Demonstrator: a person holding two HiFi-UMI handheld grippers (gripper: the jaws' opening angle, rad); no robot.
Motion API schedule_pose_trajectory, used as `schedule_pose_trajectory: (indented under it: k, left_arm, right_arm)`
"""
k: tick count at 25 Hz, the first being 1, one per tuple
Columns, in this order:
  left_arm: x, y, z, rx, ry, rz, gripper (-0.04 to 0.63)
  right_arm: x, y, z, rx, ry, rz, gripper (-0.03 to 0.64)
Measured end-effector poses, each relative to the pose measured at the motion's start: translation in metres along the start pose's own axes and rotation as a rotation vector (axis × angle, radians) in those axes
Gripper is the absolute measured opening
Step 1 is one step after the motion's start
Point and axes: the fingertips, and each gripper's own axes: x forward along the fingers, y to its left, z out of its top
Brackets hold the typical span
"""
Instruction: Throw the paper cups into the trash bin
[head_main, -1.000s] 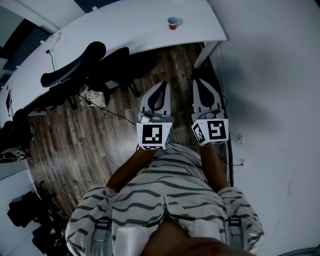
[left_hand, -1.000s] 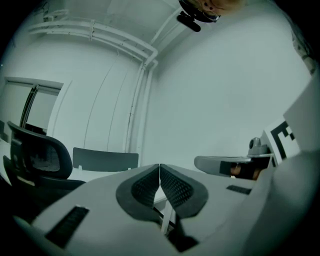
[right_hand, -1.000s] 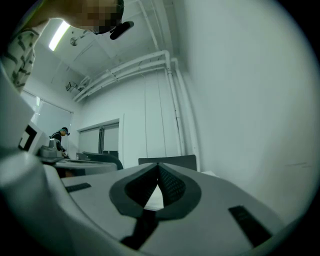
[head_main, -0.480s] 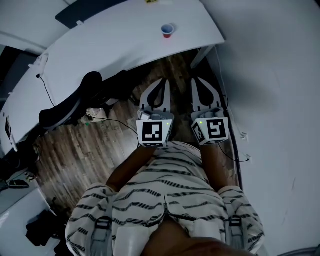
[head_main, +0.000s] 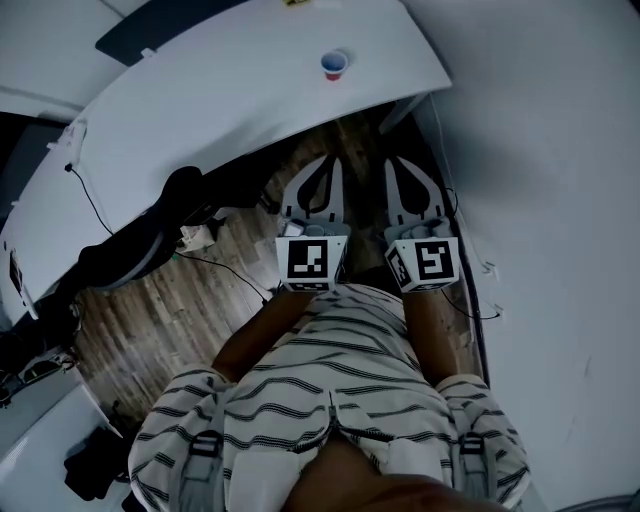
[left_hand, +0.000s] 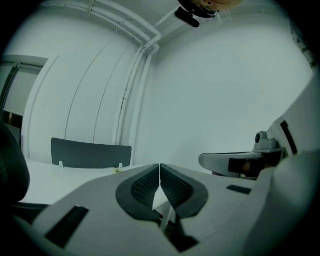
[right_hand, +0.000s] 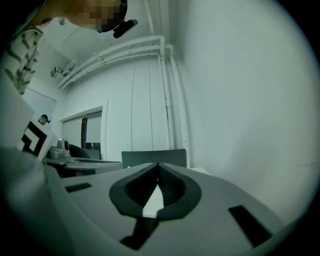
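I read the left gripper (head_main: 322, 165) and right gripper (head_main: 400, 165) with jaws pressed together, holding nothing. The cup (head_main: 335, 65) stands on the desk (head_main: 230, 95), at 12 o'clock from them, well apart.

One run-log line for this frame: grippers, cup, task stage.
left gripper shut, empty | right gripper shut, empty | paper cup upright on white desk, untouched | trash bin not in view
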Motion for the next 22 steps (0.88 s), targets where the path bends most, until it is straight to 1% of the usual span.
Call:
schedule_pose_trajectory:
  k: [4,8,11,13,15,18,22]
  left_arm:
    - [0.012,0.002,-0.009,-0.026,0.014,0.012,0.025]
    - [0.022,0.004,-0.018,-0.041,0.004,0.041,0.025]
    - [0.043,0.003,-0.031,-0.025,0.009,0.066,0.025]
    - [0.058,0.004,-0.041,-0.001,0.024,0.075,0.025]
    - [0.070,0.008,-0.048,0.010,0.034,0.087,0.026]
    - [0.086,0.010,-0.059,0.024,0.044,0.098,0.026]
    - [0.107,0.008,-0.074,0.050,0.046,0.108,0.026]
  right_arm:
    - [0.004,-0.011,-0.007,0.010,0.017,-0.009,0.009]
    - [0.005,-0.020,-0.014,0.028,0.020,0.005,0.009]
    - [0.008,-0.037,-0.025,0.035,0.032,0.019,0.009]
    - [0.010,-0.048,-0.036,0.050,0.047,0.009,0.009]
    - [0.012,-0.056,-0.049,0.072,0.068,0.001,0.009]
    - [0.013,-0.065,-0.064,0.077,0.088,0.001,0.009]
    - [0.012,-0.073,-0.070,0.073,0.090,0.022,0.009]
